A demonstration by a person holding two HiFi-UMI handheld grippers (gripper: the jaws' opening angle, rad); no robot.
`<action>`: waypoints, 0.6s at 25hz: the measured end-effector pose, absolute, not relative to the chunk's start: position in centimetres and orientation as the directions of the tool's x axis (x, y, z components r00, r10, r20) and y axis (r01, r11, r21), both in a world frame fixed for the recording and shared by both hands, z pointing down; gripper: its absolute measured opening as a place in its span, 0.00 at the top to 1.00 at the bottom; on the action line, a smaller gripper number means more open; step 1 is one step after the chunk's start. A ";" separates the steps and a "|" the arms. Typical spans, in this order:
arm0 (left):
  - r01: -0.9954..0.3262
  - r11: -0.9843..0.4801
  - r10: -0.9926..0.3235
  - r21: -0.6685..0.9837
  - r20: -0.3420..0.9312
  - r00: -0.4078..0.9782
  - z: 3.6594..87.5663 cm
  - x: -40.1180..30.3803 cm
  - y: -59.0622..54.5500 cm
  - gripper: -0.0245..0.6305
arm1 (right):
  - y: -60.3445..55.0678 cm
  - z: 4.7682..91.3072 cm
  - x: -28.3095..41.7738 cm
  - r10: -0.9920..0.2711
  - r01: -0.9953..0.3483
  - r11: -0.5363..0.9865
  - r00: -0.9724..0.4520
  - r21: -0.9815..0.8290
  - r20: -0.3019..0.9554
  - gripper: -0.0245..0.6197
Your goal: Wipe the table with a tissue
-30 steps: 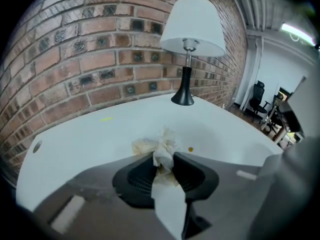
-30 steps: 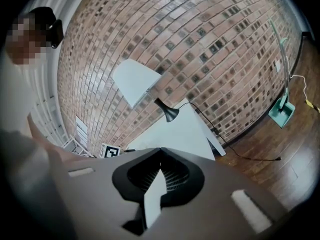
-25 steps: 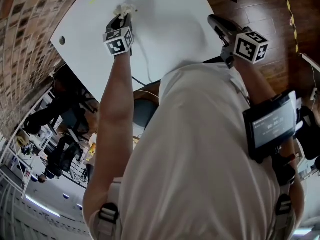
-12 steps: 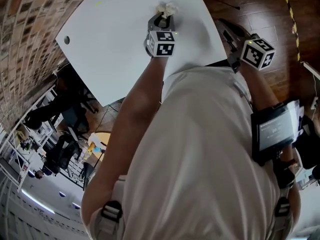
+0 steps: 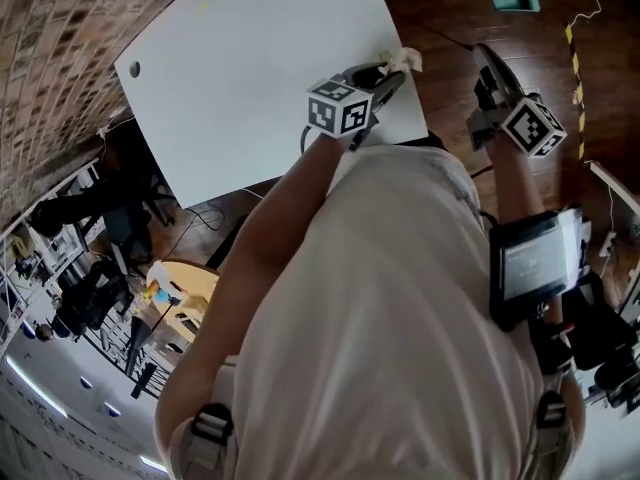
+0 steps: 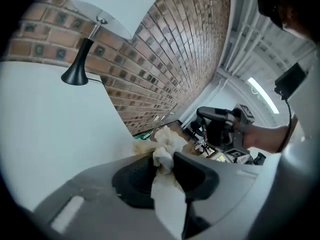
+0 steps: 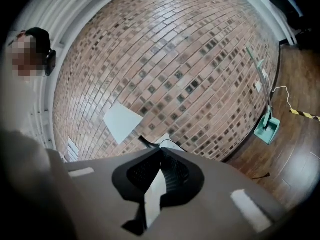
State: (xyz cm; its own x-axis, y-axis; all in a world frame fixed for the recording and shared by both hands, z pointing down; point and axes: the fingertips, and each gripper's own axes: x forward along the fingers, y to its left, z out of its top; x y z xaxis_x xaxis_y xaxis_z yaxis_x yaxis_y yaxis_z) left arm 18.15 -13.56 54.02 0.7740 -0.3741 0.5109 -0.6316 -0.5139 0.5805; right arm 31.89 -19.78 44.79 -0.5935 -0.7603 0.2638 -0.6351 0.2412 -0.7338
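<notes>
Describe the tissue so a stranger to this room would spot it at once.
Start at the white table by the brick wall and go to its right edge in the head view. There the left gripper, jaws just eased slightly wider, pinches a crumpled cream tissue: the only soft, rumpled thing there.

Reads smooth, matt white on table (image 5: 250,68). Soft crumpled off-white paper for tissue (image 6: 167,140). Dark wood, glossy w/ sheen, on floor (image 5: 450,13). Rough matt brick on wall (image 7: 175,59). Grey matt plastic shell on left gripper (image 6: 162,158); pads (image 6: 132,176) black, fine-ribbed. Black semi-gloss base on lamp (image 6: 77,71).
</notes>
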 end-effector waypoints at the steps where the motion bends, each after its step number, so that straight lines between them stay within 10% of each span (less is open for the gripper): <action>1: -0.622 -0.514 -0.379 0.591 0.494 0.783 53.5 18.0 -13.0 0.79 | -19.7 44.9 32.1 -0.757 -0.643 0.244 -0.594 -0.726 0.272 0.95; 15: -0.817 -0.274 -0.678 0.507 0.501 0.538 51.3 5.7 -5.8 0.79 | -15.7 47.1 21.5 -0.495 -0.536 0.496 -0.821 -0.683 0.285 0.95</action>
State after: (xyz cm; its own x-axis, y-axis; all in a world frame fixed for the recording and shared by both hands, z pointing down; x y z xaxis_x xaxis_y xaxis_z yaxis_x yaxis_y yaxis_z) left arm 5.73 -5.76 51.30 0.5381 -0.6775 0.5014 -0.8172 -0.2736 0.5074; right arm 21.49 -15.68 47.13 -0.8211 -0.4947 0.2847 -0.5359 0.4964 -0.6830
